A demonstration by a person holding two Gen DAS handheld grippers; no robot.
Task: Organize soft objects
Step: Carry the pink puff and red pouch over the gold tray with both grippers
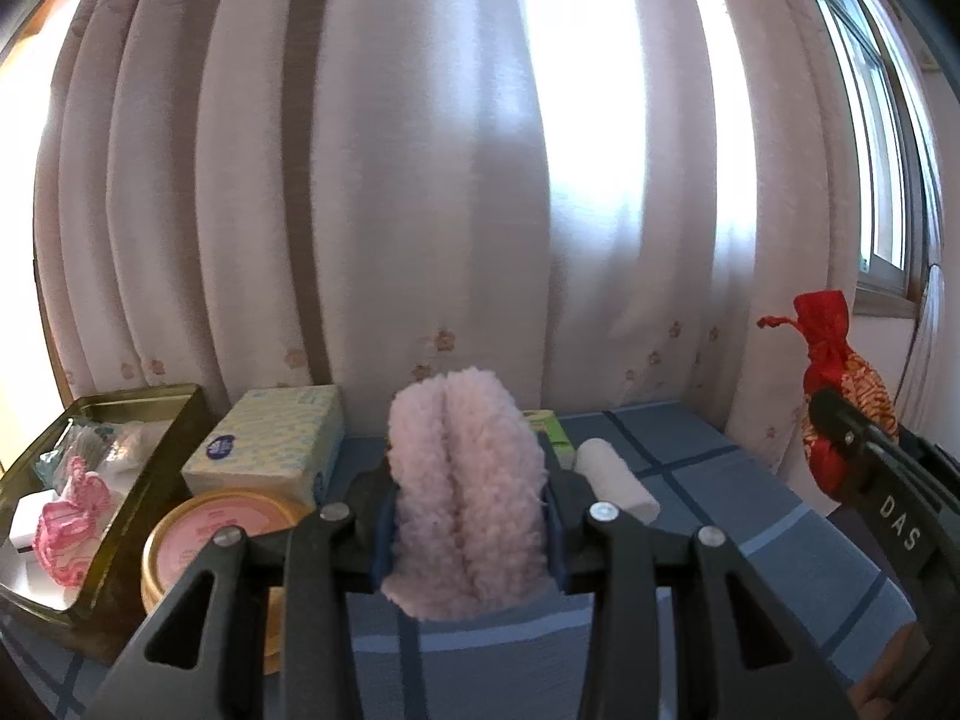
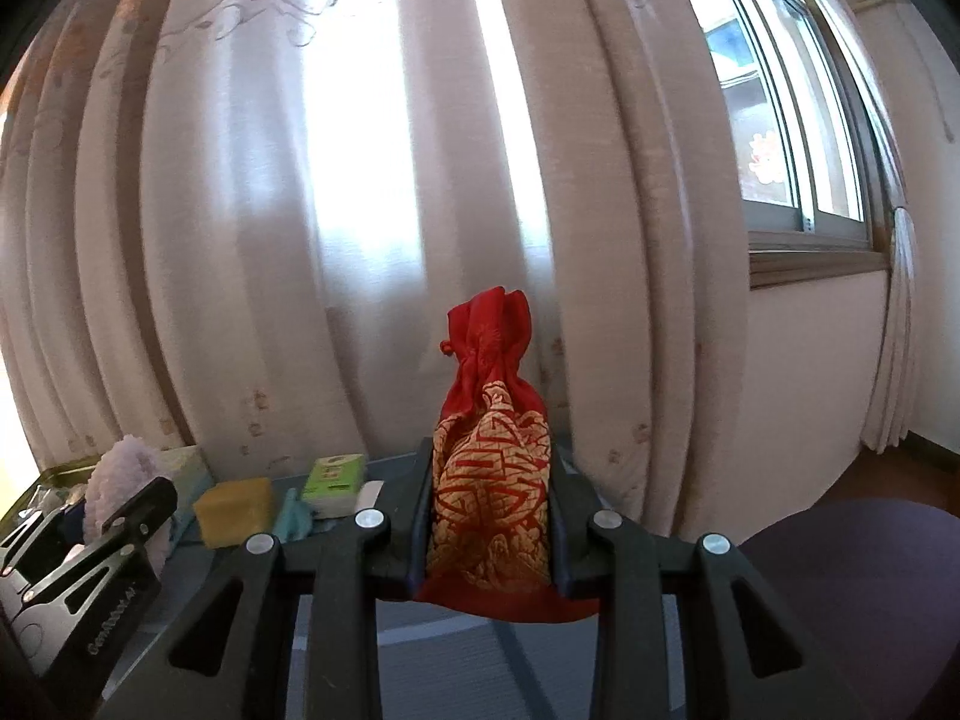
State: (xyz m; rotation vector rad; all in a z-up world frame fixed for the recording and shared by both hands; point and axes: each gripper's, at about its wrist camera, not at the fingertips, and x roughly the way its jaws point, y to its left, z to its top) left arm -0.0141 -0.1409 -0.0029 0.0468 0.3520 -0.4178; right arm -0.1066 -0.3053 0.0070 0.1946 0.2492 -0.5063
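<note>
My left gripper (image 1: 468, 516) is shut on a fluffy pale pink plush piece (image 1: 465, 480), which stands upright between the jaws above the blue checked table. My right gripper (image 2: 491, 516) is shut on a red and gold drawstring pouch (image 2: 489, 468), held upright with its tied neck on top. In the left wrist view the same pouch (image 1: 840, 396) and the right gripper (image 1: 864, 462) show at the far right. In the right wrist view the plush piece (image 2: 123, 474) and the left gripper (image 2: 102, 540) show at the far left.
A metal tin tray (image 1: 156, 420) at the left holds a pink clip and small items. Beside it lie a tissue pack (image 1: 270, 450), a round pink-lidded jar (image 1: 216, 534), a white roll (image 1: 618, 480), a green box (image 2: 335, 483) and a yellow block (image 2: 234, 510). Curtains hang behind; a purple seat (image 2: 852, 588) sits at the right.
</note>
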